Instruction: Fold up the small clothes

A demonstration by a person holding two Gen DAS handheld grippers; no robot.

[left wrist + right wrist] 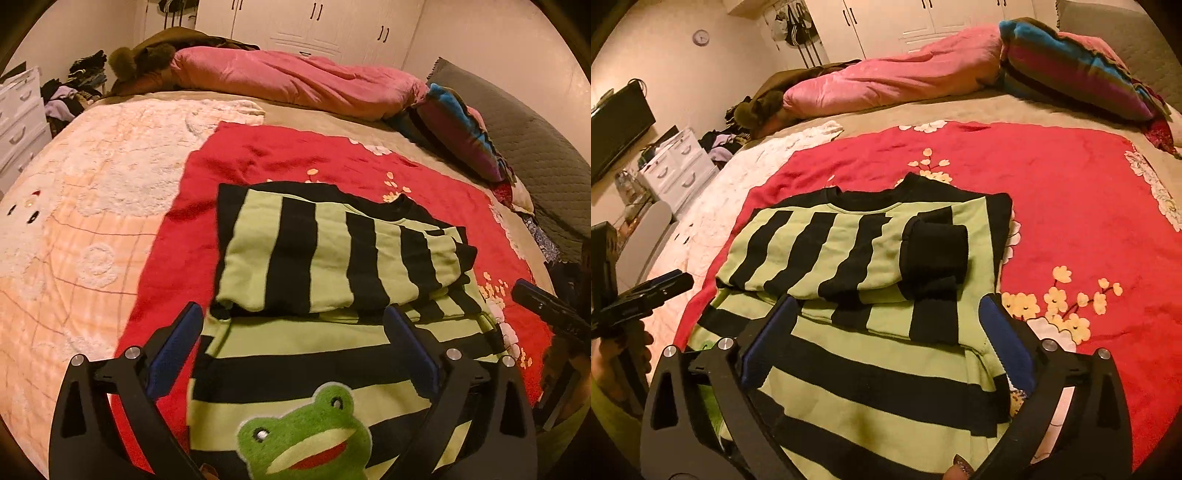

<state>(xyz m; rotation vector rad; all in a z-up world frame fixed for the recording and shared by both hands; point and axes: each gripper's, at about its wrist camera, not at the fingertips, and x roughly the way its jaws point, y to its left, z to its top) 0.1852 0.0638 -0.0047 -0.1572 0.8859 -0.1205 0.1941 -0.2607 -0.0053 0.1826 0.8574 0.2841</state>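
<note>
A green-and-black striped sweater (pixel 314 251) lies on a red flowered blanket (pixel 280 155) on the bed. Its upper part and sleeves are folded over the body, and a black cuff (pixel 934 251) rests on top. A frog patch (pixel 306 439) shows on the near part. My left gripper (pixel 293 314) hovers open above the sweater's near half, with nothing between its blue pads. My right gripper (pixel 888 301) is likewise open over the sweater (pixel 849 240), holding nothing. Each gripper appears at the edge of the other's view: right gripper (pixel 546 306), left gripper (pixel 665 284).
A rolled pink quilt (pixel 295 81) and a striped pillow (pixel 461 133) lie along the bed's far side. A peach-and-white fleece blanket (pixel 92 221) covers the bed to the left. White drawers (pixel 18 118) and a clothes pile stand beyond it. A dark screen (pixel 617 129) hangs on the wall.
</note>
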